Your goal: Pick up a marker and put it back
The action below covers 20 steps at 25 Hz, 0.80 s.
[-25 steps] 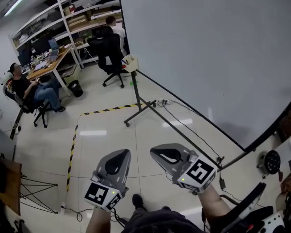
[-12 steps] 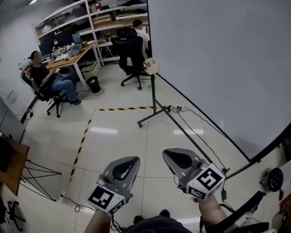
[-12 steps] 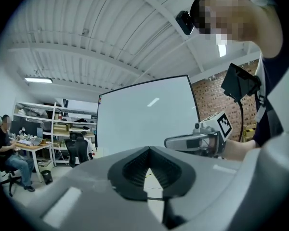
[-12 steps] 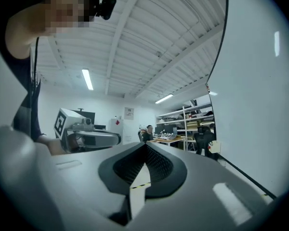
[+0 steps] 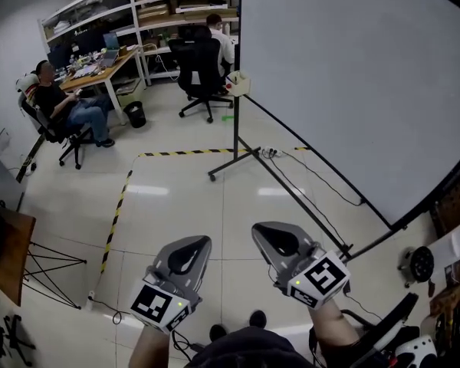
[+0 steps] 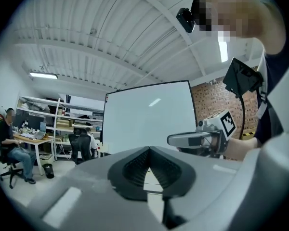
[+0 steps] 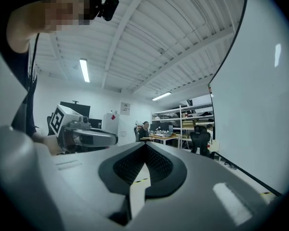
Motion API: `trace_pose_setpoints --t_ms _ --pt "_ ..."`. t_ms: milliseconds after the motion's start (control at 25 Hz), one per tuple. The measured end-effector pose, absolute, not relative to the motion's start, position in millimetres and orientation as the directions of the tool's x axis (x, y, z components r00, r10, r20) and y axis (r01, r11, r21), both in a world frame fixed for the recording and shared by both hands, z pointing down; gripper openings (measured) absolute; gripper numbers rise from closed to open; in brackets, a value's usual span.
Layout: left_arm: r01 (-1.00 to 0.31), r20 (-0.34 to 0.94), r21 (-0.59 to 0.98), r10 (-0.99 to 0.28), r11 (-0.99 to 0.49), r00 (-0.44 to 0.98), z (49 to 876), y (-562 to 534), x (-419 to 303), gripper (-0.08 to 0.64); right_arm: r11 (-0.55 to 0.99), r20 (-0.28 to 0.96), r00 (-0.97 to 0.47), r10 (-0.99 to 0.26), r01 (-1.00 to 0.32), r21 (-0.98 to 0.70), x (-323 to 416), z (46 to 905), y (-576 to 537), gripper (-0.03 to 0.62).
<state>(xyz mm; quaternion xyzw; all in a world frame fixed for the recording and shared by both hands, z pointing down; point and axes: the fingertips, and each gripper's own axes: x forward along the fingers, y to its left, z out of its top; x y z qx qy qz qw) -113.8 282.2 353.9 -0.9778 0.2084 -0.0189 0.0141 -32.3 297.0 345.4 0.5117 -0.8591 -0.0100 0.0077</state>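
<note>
Grippers, 2, jaws together: left gripper [image 5: 194,241], right gripper [image 5: 261,231]; 1 whiteboard [image 5: 353,75]

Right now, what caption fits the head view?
Left gripper and right gripper, both shut and empty, held over the floor beside a whiteboard.

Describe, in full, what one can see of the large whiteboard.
The whiteboard is large, white and blank, with a thin dark frame. It stands upright at the right of the head view on a black metal stand whose feet rest on the tiled floor. A small pale box sits at its left edge; cables lie below it.
</note>
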Motion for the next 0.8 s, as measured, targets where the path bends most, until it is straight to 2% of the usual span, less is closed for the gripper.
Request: trace_pose_setpoints --t_ms 280,800 --pt "-0.355 0.052 -0.019 -0.355 -0.935 0.933 367.2 288.9 -126.9 0.006 0.443 0.045 -0.442 -0.896 -0.896 0.02 -57.6 359.0 306.3 0.0" --pt "-0.326 -0.004 -0.029 -0.326 -0.945 0.945 343.6 291.9 -129.6 0.006 0.468 -0.001 -0.469 -0.883 -0.881 0.069 -71.8 331.2 308.9 0.0"
